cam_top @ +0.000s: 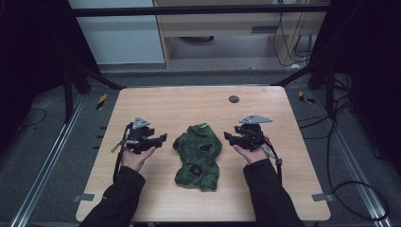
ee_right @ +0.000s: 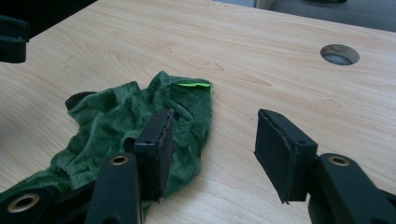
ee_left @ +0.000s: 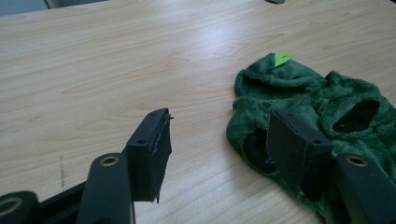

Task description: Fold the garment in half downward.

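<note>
High view: a crumpled green fleece garment point(cam_top: 198, 157) lies at the middle of the light wooden table point(cam_top: 156, 101), between the two grippers.
Left hand point(cam_top: 136, 157): it comes from the bottom edge in a dark sleeve, palm up, and holds the black left gripper point(cam_top: 161, 139) pointing toward the garment, near it but apart.
Right hand point(cam_top: 252, 153): same pose, mirrored; the black right gripper point(cam_top: 228, 137) points at the garment, not touching.
Left gripper view: jaws spread wide, nothing between them.
Right gripper view: jaws released and empty; a round cable hole point(ee_right: 340, 54) is farther off.
</note>
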